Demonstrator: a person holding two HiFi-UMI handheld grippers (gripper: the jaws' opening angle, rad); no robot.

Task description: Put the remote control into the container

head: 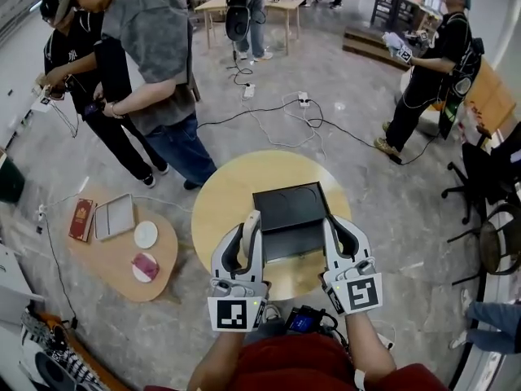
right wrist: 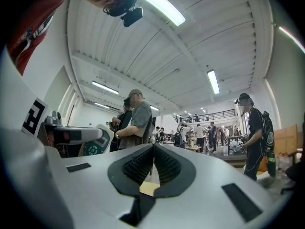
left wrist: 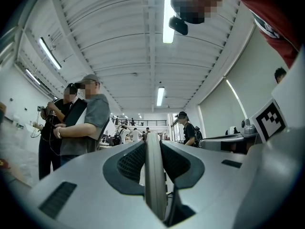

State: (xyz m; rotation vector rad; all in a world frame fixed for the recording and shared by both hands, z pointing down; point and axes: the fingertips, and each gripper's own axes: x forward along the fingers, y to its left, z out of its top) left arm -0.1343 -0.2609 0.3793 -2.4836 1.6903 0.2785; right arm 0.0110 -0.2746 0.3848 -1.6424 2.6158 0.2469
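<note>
A slim pale grey remote control (head: pixel 253 223) stands edge-on between the jaws of my left gripper (head: pixel 247 243), which is shut on it at the near left corner of the container. In the left gripper view the remote (left wrist: pixel 153 175) fills the gap between the ribbed pads. The container (head: pixel 290 218) is a black rectangular box on the round wooden table (head: pixel 221 204). My right gripper (head: pixel 333 228) is by the container's near right corner, tilted upward. In the right gripper view its pads (right wrist: pixel 143 165) meet with nothing between them.
A low wooden side table (head: pixel 114 255) at the left carries a red book, a grey tray and two small dishes. Two people (head: pixel 155 80) stand just beyond the round table. Cables and power strips (head: pixel 301 100) lie on the floor behind. A black chair (head: pixel 488 186) is at the right.
</note>
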